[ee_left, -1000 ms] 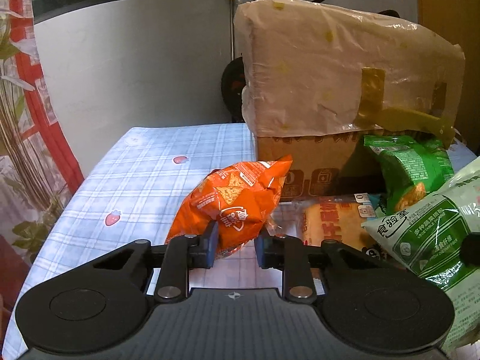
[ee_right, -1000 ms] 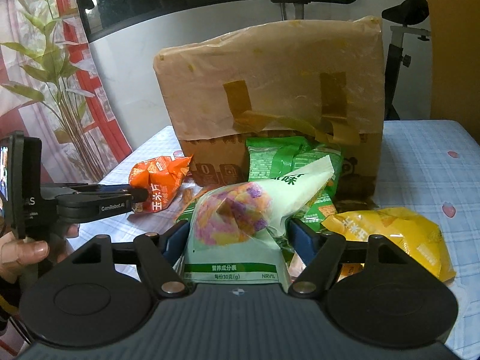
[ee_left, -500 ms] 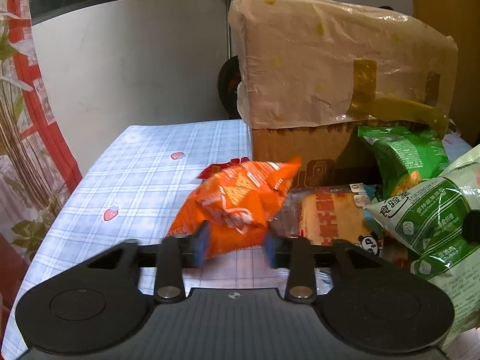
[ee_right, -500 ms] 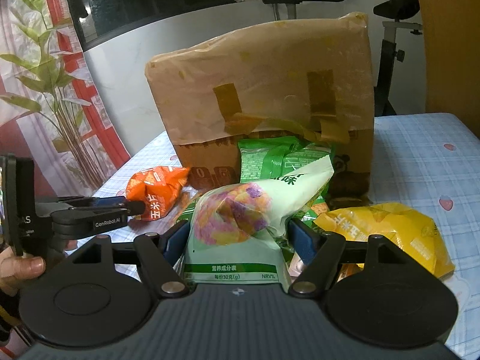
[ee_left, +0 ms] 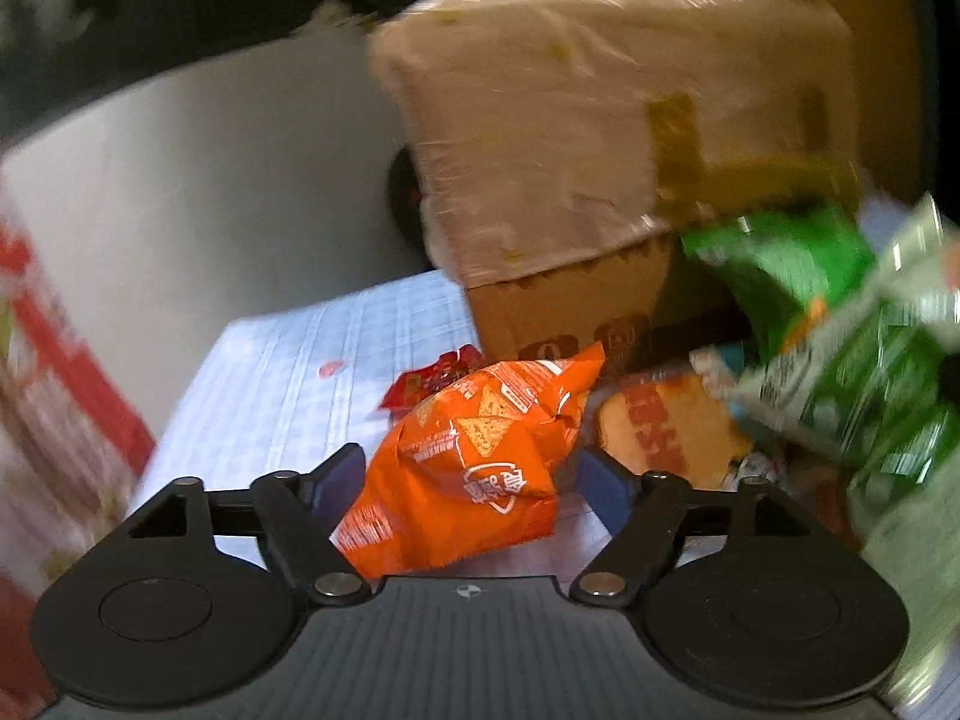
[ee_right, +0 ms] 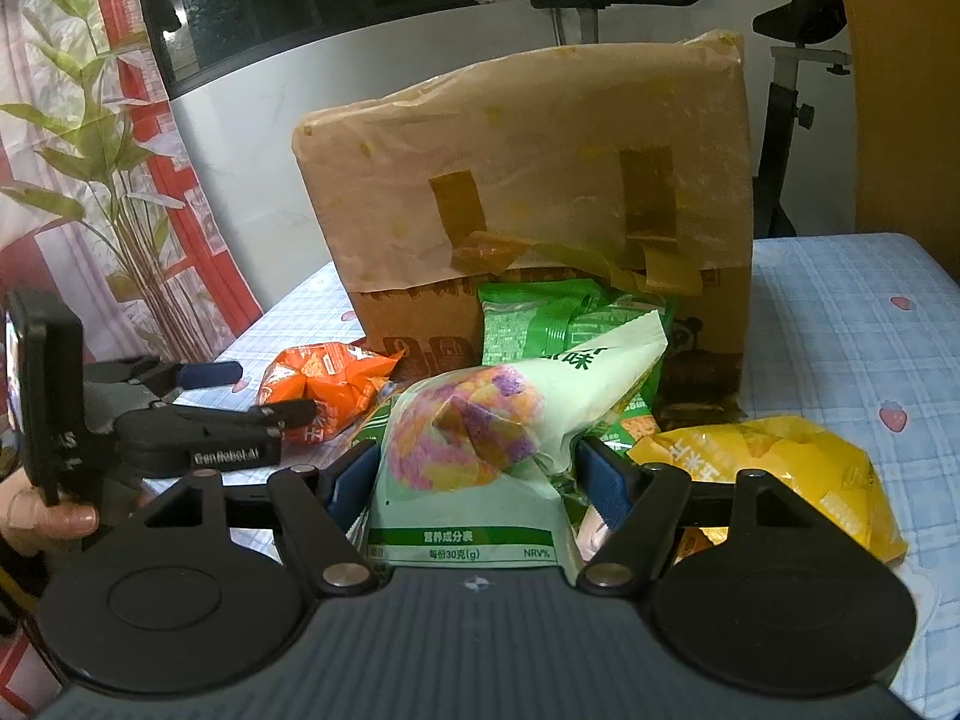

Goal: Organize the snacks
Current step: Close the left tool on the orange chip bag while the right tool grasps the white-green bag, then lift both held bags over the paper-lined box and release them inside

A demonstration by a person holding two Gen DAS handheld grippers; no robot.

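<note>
An orange corn-chip bag (ee_left: 480,438) lies on the checked tablecloth (ee_left: 288,372) between the fingers of my left gripper (ee_left: 473,477). Its jaws are opening and the pads stand off the bag's sides. The right wrist view shows that gripper (ee_right: 252,393) from the side, with the orange bag (ee_right: 324,381) just beyond it. My right gripper (ee_right: 480,480) is shut on a pale green bag of coloured puffed rings (ee_right: 480,450), held upright in front of the other snacks.
A taped cardboard box (ee_right: 540,192) stands behind the snacks. A green bag (ee_right: 540,324) leans on it, a yellow bag (ee_right: 774,468) lies to the right, and a small red packet (ee_left: 432,381) and an orange pack (ee_left: 660,432) lie near the box. A person's hand (ee_right: 42,522) holds the left gripper.
The left jaws have spread and let go of the orange bag, which now lies on the cloth. The left view has rolled and is blurred. The right gripper and its bag have kept still.
</note>
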